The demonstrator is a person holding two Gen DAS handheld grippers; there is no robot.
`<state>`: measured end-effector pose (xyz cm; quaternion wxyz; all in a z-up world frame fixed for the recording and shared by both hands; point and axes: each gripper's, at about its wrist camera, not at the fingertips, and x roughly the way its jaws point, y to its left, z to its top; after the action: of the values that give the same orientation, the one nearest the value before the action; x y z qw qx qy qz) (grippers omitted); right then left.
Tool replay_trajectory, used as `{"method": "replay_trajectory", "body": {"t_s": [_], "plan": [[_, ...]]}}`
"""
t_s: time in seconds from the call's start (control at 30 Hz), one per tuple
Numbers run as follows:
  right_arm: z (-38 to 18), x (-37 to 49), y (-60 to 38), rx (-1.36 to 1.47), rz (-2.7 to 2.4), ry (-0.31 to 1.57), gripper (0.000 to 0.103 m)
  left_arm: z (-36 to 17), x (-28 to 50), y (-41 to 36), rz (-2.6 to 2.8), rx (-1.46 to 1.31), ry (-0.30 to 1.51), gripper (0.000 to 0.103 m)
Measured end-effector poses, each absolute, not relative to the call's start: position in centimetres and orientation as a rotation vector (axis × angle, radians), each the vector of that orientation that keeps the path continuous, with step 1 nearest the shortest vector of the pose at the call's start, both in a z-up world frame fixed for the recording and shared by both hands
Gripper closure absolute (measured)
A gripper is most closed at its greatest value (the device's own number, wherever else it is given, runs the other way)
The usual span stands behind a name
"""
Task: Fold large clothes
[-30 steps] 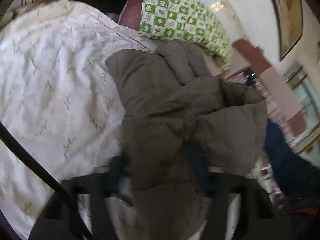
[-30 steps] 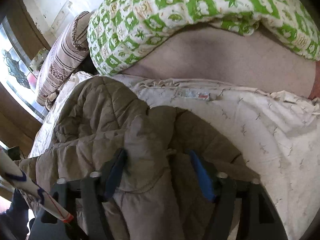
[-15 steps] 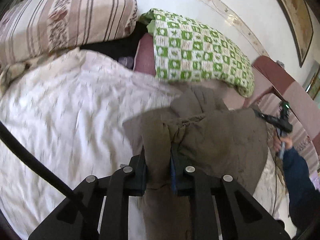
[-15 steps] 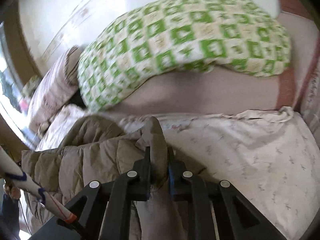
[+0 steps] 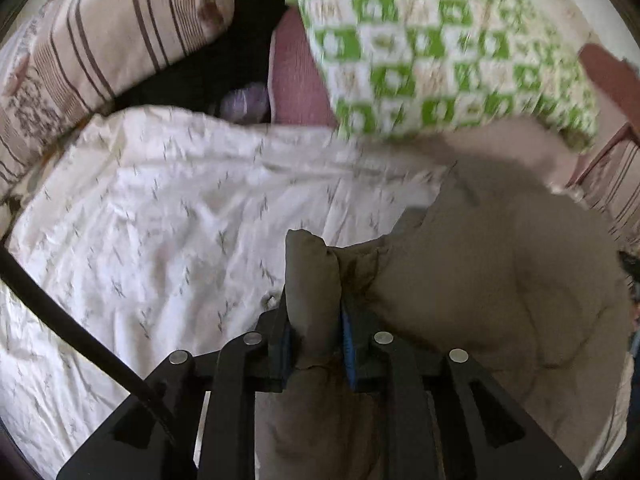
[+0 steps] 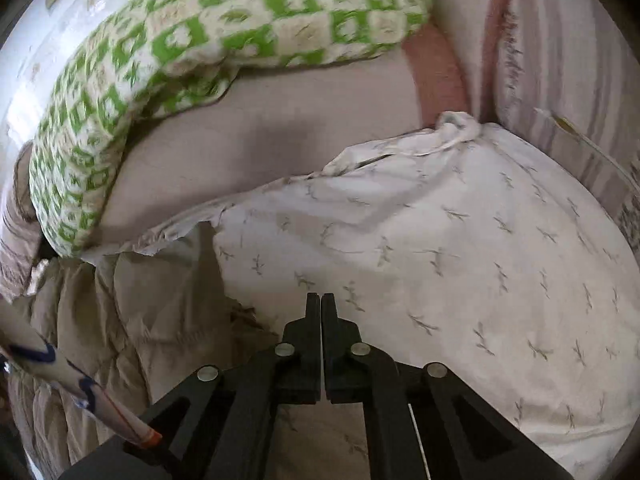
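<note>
On top of the white bedspread [image 5: 160,216] lies the big brown puffy jacket [image 5: 500,272], with a green checked pillow [image 5: 440,48] and a striped pillow [image 5: 100,40] behind it at the head of the bed.

It looks soft and squashy, with stitched lines across it. I think it is light for how big it is. It will flop and hang down when lifted, and its smooth cloth may slide out of a weak pinch. A thick edge or a corner, like a hem or a cuff, is a good place to hold it.

That is where the left gripper [image 5: 314,320] has it. Its jaws have just been loosening a little, but a thick fold of the jacket is squeezed tight between them.

The right gripper [image 6: 321,344] is over the bedspread, with the jacket off to its left. Its jaws have just been closing, and now they are pressed together with nothing between them.

Much is hard to see. Both views are blurry. Which part of the jacket is pinched I cannot tell. The jacket's right side runs out of the left view, and no sleeves or zip show clearly. Some small purple thing [image 5: 244,100] sits in the dark gap between the pillows, and I cannot tell what it is.
</note>
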<state>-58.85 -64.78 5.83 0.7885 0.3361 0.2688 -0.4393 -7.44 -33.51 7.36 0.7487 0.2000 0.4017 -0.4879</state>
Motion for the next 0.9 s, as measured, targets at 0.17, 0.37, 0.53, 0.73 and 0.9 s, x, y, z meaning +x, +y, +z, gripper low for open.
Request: {"method": "replay_trajectory", "body": {"t_s": [0.17,0.37,0.53,0.73,0.9], "plan": [[9.5,-60.5,-60.2,0.676,-0.908,0.499,0.101,9.5,-6.7,-31.1,-0.97,0.38,0.836,0.057],[13.7,-58.2,-49.8,0.553,-0.801,0.471,0.101,15.9,-10.1,-24.1,-0.894,0.311,0.669,0.053],[14.1,-55.3,-41.6,0.535,-0.747,0.455,0.1,16.9,-18.3,-19.3,-0.953,0.312,0.6,0.041],[11.4,-51.5,-36.3,0.531,-0.707,0.527,0.1,12.4,-28.6,-17.2,-0.911,0.357,0.596,0.041],[9.5,-49.3,-35.6,0.485,-0.751,0.561,0.099,9.5,-31.4,-19.9,-0.789,0.456,0.543,0.041]]}}
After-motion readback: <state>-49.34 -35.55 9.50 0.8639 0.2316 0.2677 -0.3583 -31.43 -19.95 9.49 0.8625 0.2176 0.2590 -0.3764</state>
